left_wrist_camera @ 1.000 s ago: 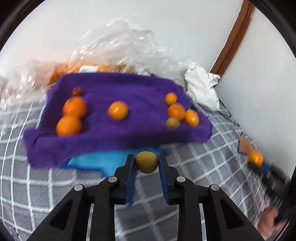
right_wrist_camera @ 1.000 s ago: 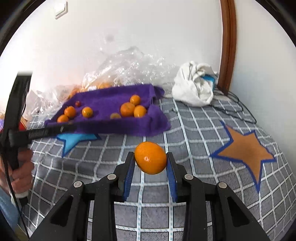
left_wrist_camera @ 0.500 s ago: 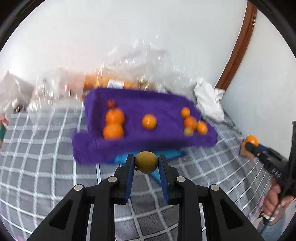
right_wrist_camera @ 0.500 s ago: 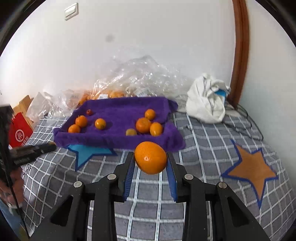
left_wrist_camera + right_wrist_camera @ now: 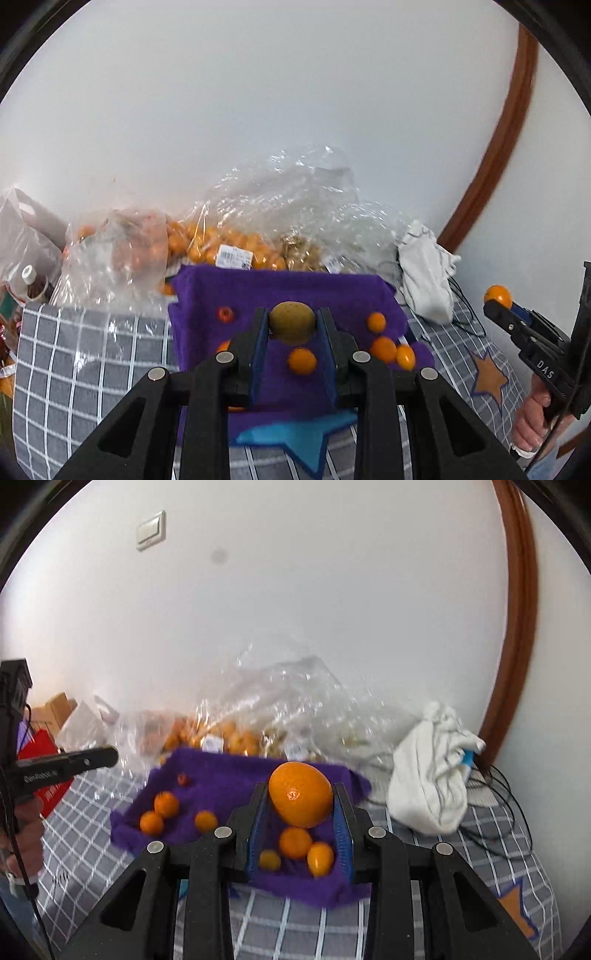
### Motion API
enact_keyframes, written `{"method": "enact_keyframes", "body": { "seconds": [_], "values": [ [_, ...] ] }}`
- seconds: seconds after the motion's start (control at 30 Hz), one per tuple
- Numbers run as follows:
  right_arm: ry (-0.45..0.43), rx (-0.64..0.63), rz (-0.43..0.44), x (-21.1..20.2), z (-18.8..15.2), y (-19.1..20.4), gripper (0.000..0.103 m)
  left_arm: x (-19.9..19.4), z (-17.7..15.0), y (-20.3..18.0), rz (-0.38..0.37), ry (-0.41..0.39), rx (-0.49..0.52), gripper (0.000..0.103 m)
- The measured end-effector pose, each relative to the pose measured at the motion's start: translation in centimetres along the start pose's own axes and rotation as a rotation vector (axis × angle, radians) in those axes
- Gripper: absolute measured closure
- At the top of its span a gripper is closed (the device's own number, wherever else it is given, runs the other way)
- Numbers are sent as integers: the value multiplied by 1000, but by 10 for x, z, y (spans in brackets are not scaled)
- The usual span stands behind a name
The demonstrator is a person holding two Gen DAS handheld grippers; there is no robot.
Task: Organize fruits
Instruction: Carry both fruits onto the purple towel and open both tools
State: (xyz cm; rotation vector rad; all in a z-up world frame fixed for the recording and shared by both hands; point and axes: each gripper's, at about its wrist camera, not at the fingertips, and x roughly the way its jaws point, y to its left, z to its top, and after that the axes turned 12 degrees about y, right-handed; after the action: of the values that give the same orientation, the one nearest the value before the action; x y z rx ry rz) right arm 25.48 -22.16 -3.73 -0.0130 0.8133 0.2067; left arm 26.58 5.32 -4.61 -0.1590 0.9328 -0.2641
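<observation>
1. The left gripper (image 5: 291, 326) held a small, round, brownish-yellow fruit (image 5: 291, 322) with a matte, finely speckled skin, pinched at its fingers' tips.
2. The right gripper (image 5: 300, 806) clamped a larger, glossy orange (image 5: 300, 794), its navel facing the camera, likewise at the tips of its fingers.
3. Beyond and below both pairs of fingers lay a purple cloth (image 5: 225, 771) holding several loose oranges (image 5: 166, 804) and one tiny red fruit (image 5: 225, 314).
4. The cloth rested on a bed with a grey checked cover (image 5: 92, 354) bearing star patches.
5. Past the cloth, clear plastic bags (image 5: 280, 206) of fruit leaned on a white wall (image 5: 314, 609); to the fingers' right sat a bundled white cloth (image 5: 432, 775) beside a brown door frame (image 5: 517, 627).
</observation>
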Motion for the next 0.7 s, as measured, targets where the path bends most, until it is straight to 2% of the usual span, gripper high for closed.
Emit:
{"method": "enact_keyframes", "body": {
  "seconds": [0.17,0.3,0.5,0.7],
  "values": [
    [44,26,66,34,21,-7,69,26,21,13,27,16,-24,78],
    [109,40,101,72,29,-7,69,51,34,26,19,53,-51,78],
    [184,17,102,119,29,-4,69,88,40,31,25,108,-42,78],
    [228,-19,118,145,21,0,69,118,38,37,30,165,-36,78]
  ]
}}
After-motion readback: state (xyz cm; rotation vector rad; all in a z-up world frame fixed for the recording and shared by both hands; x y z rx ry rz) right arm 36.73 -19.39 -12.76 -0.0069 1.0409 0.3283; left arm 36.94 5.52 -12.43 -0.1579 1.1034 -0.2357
